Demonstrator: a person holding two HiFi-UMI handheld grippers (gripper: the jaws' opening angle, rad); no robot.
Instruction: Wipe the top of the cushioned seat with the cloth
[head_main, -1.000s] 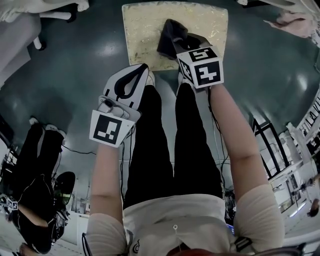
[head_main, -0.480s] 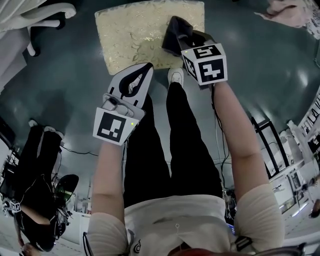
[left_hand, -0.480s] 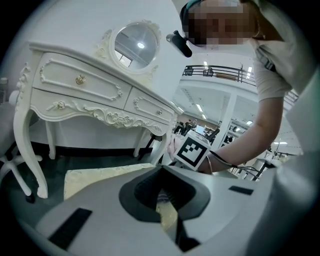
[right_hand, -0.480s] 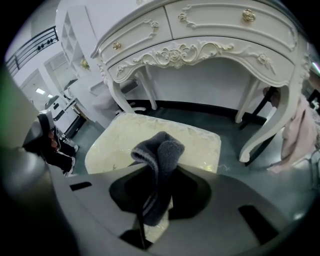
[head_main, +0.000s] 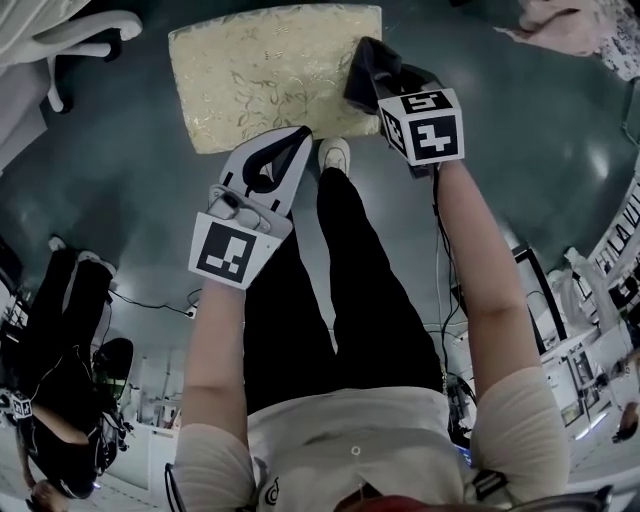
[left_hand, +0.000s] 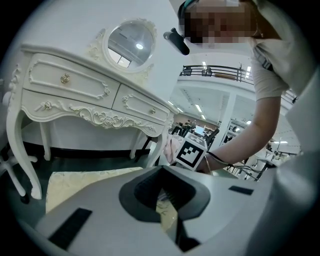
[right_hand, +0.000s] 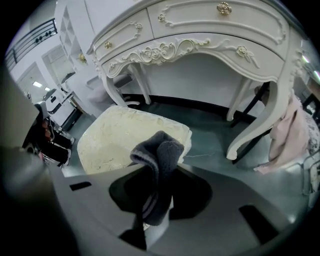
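The cloth (right_hand: 161, 155), dark grey and folded into a thick wad, is pinched between the jaws of the right gripper (right_hand: 159, 182), and its rounded top sticks out past the jaw tips. In the head view the cloth (head_main: 365, 68) sits at the tip of the right gripper (head_main: 383, 88), over the right edge of the cushioned seat (head_main: 260, 70); whether it touches the fabric cannot be told. In the right gripper view the cushioned seat (right_hand: 112, 140), cream with a leaf pattern, lies ahead of these jaws and a little to their left; beyond it stands a white carved dressing table (right_hand: 200, 40); far to the jaws' right hangs a pink garment (right_hand: 292, 132). The left gripper (left_hand: 162, 171) has its jaws closed tip to tip on nothing, with the cushioned seat (left_hand: 75, 180) just ahead of and below them. In the head view the left gripper (head_main: 296, 138) points at the seat's near edge, with a white shoe (head_main: 335, 155) just to the right of its jaws.
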